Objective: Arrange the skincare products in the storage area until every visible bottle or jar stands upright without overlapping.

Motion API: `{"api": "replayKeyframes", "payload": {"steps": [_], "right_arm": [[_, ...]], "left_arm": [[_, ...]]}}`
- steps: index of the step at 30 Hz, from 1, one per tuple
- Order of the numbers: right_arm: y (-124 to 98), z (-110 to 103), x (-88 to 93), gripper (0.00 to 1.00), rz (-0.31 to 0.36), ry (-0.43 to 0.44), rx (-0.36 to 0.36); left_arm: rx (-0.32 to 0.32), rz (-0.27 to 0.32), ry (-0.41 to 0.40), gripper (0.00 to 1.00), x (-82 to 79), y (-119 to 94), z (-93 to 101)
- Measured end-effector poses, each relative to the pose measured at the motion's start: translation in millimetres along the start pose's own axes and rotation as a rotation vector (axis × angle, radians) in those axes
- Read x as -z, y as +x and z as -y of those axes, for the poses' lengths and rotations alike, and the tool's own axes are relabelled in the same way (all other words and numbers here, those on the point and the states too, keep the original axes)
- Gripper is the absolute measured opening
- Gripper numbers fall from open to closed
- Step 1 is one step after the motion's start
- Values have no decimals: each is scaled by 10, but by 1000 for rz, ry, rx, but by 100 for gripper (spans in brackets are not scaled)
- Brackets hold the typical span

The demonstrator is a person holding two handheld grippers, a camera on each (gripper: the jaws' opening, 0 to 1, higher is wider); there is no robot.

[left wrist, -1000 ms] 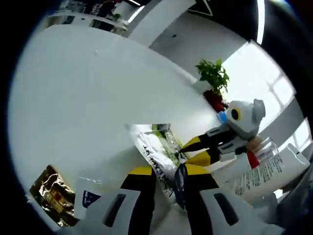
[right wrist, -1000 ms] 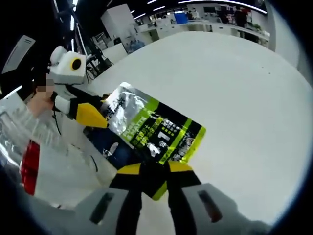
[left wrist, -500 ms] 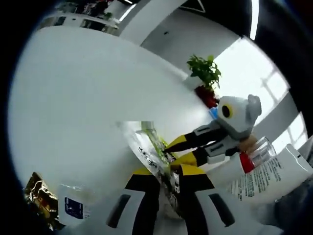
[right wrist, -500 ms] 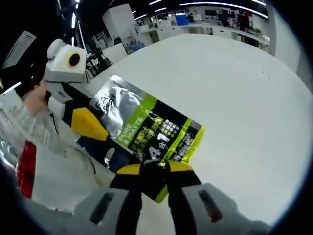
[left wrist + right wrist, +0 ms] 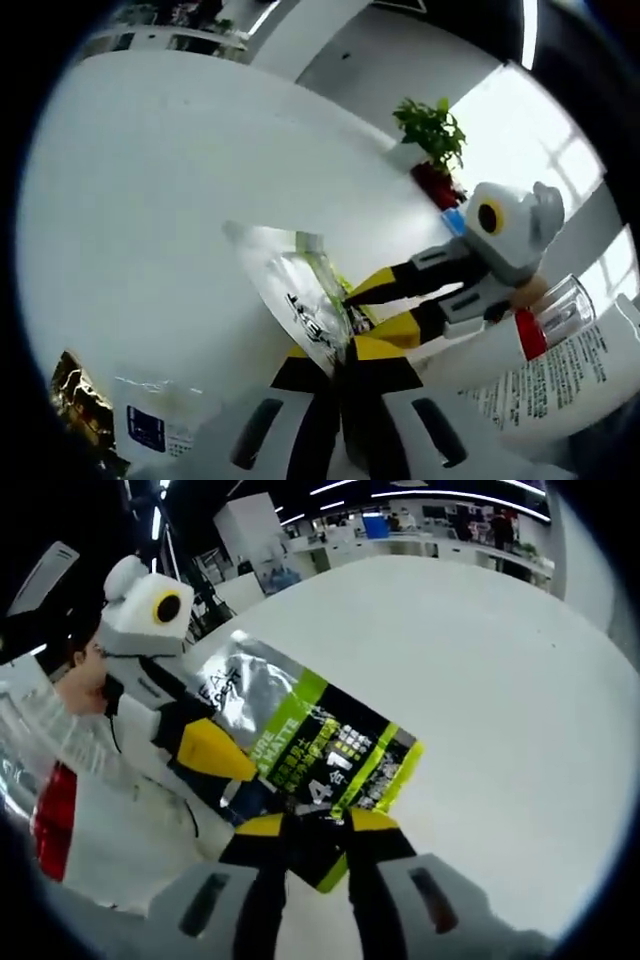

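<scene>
A silver, black and green pouch [image 5: 310, 742] hangs above the white table [image 5: 490, 680], gripped from two sides. My right gripper [image 5: 315, 827] is shut on its lower corner. My left gripper [image 5: 238, 764] comes in from the left and pinches the pouch's side edge. In the left gripper view the pouch [image 5: 300, 300] is seen edge-on, with my left gripper [image 5: 340, 352] shut on it and my right gripper [image 5: 356, 308] holding it from the right. A white tube with a red band [image 5: 540, 365] lies at the right; the same tube [image 5: 60, 815] appears at the far left.
A gold foil packet [image 5: 80, 408] and a clear sachet with a blue label [image 5: 150, 430] lie on the table [image 5: 150, 200] at lower left. A potted plant [image 5: 435, 140] stands at the far edge. A person's hand [image 5: 75, 692] holds the left gripper.
My left gripper's jaws, apart around the pouch's edge a second ago, have come together on it. The right gripper has kept its hold on the pouch's corner.
</scene>
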State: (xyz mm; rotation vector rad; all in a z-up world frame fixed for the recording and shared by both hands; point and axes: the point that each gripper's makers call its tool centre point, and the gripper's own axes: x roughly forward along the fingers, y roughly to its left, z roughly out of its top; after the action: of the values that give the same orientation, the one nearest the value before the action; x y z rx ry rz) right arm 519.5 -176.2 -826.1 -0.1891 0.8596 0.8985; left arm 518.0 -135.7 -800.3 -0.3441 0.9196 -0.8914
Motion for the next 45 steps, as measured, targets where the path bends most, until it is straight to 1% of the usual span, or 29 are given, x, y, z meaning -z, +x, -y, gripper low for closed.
{"api": "replayKeyframes", "payload": {"steps": [1,3,5,6,8,11,17,21,31,40,45], "right_arm": [[-15,12,-12,25,9,1,11],[-49,41,-75,25,52,39,17],[-82,47,-85,24,53,47,7],[-105,67,-98,24,57,44,19],[-148,83,-103,25,47,30,27],[-214,101,-131,26,53,20,36],[-375,141,-202,27,71,-1,61],[-453,108,-212,30,66,-16,61],[-667,51,-227,32,72,-48,78],[-887,-31,-195,35,66,-88,111],[-1009,-125,-157,38,57,-109,121]], "left_arm": [[-3,5,11,0,-25,-20,10],[-14,15,36,0,-65,-74,16],[-24,29,61,0,-133,-136,6],[-30,34,74,0,-154,-163,4],[-63,39,121,0,-171,-261,-1],[-103,21,186,0,-220,-358,-72],[-147,8,256,0,-252,-545,-66],[-148,7,283,0,-303,-638,-37],[-186,6,354,0,-370,-881,32],[-199,-12,399,0,-359,-1043,94],[-209,-25,425,0,-344,-1130,121]]}}
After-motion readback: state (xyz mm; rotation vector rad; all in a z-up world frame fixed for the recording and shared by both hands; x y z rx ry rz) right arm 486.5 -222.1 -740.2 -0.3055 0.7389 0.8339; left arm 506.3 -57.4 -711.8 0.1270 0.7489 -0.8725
